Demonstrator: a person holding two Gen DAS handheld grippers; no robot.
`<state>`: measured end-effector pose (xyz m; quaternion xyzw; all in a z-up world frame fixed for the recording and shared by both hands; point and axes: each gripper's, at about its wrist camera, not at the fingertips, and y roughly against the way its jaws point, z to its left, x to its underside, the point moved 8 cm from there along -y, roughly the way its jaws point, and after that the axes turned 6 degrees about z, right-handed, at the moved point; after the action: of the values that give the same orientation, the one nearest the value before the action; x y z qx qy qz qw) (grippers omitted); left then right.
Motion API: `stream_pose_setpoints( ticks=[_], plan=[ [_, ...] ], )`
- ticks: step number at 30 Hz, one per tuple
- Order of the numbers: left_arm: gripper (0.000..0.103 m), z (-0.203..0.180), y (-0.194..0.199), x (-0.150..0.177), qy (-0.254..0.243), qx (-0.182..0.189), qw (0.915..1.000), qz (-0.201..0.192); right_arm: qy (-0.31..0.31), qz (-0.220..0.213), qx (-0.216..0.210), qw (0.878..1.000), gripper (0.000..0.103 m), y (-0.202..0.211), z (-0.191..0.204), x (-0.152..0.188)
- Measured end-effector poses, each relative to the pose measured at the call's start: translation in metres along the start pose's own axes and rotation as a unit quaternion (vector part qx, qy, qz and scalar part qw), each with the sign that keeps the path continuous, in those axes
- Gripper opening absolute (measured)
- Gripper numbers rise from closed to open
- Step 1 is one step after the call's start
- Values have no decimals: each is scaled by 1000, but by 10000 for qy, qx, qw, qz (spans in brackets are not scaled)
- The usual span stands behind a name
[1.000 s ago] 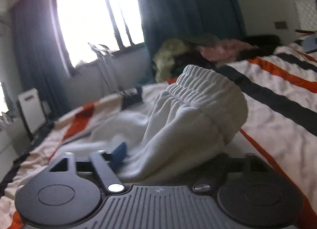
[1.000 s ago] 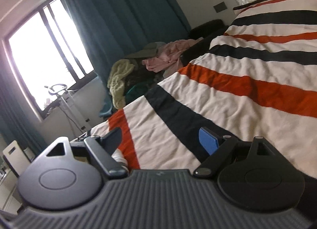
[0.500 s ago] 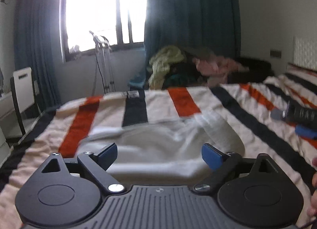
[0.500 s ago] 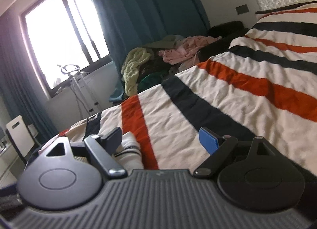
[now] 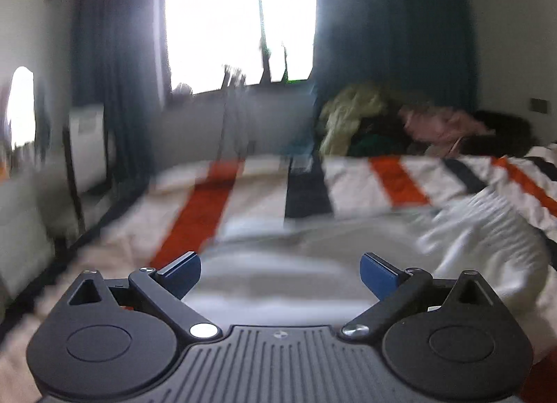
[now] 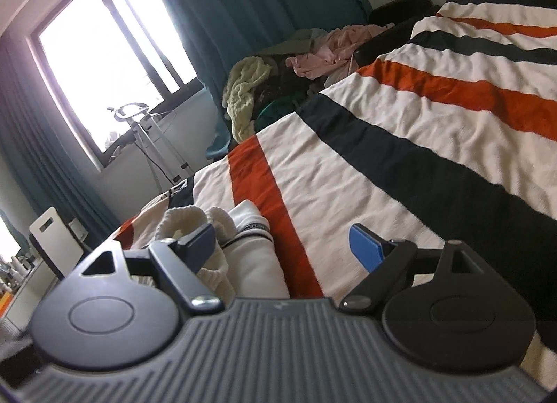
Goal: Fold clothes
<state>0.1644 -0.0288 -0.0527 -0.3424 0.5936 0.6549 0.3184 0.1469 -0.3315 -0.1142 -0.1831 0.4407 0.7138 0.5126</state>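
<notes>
Left tool (image 5: 280, 272) jaws opening, nothing gripped, hovering over the white garment (image 5: 313, 263) spread on the striped bed (image 5: 306, 190). Right tool (image 6: 283, 242) released and empty, garment's ribbed cuff just beyond its left finger. Clothes pile (image 6: 278, 79) beyond the bed; window (image 6: 104, 44) behind.

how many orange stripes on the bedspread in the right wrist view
3: one beside the white garment, one mid-bed, one near the headboard. More may be hidden.
</notes>
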Motion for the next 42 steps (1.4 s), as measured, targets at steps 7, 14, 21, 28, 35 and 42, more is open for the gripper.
stream_pose_setpoints(
  ticks=[7,14,21,28,35,42],
  plan=[
    [98,15,-7,13,299,66,9982,509,-432,251,-280,9984,86,-5,-7,9],
    [98,18,-7,15,335,149,9981,489,-482,289,-441,9974,86,-6,-3,11],
    [98,20,0,18,311,146,9984,452,-1353,437,-980,9850,83,-7,-16,13],
    [98,22,6,19,389,167,9982,426,-1677,719,-1766,9672,84,-17,-1,19],
    [98,23,11,19,405,155,9983,399,-223,1074,-1800,9775,84,-39,52,34],
    [98,32,20,16,717,181,9969,274,1043,1133,-1312,9793,56,-58,72,50]
  ],
)
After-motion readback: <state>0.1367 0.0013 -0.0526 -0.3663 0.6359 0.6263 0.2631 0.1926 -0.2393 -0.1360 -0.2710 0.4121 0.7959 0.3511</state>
